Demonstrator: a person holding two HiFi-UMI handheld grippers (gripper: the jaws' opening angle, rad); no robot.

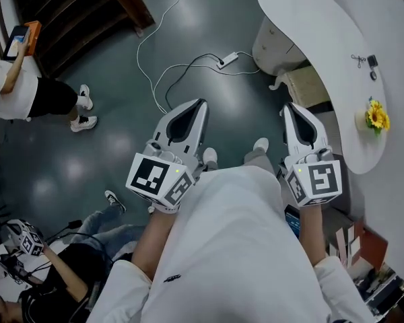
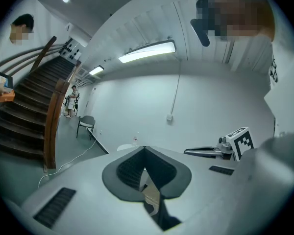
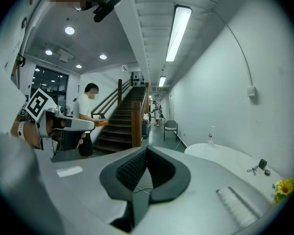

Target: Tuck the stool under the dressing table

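Note:
In the head view the white dressing table [image 1: 323, 39] curves along the right side. The cream stool [image 1: 307, 86] stands on the floor with its right part hidden under the tabletop's edge; one curled leg shows at its left. My left gripper [image 1: 201, 102] and right gripper [image 1: 287, 106] are held up in front of my body, both shut and with nothing in them. They hang apart from the stool, which lies just beyond the right gripper's tip. The left gripper view shows shut jaws [image 2: 145, 149] against a bare wall. In the right gripper view the shut jaws [image 3: 147, 149] point past the tabletop [image 3: 225, 156].
A white cable and power strip [image 1: 227, 60] lie on the dark floor ahead. A wooden staircase [image 1: 74, 19] rises at the upper left. One person [image 1: 27, 93] stands at the left, another [image 1: 87, 247] sits at the lower left. A yellow flower [image 1: 376, 116] and small items [image 1: 363, 61] rest on the tabletop.

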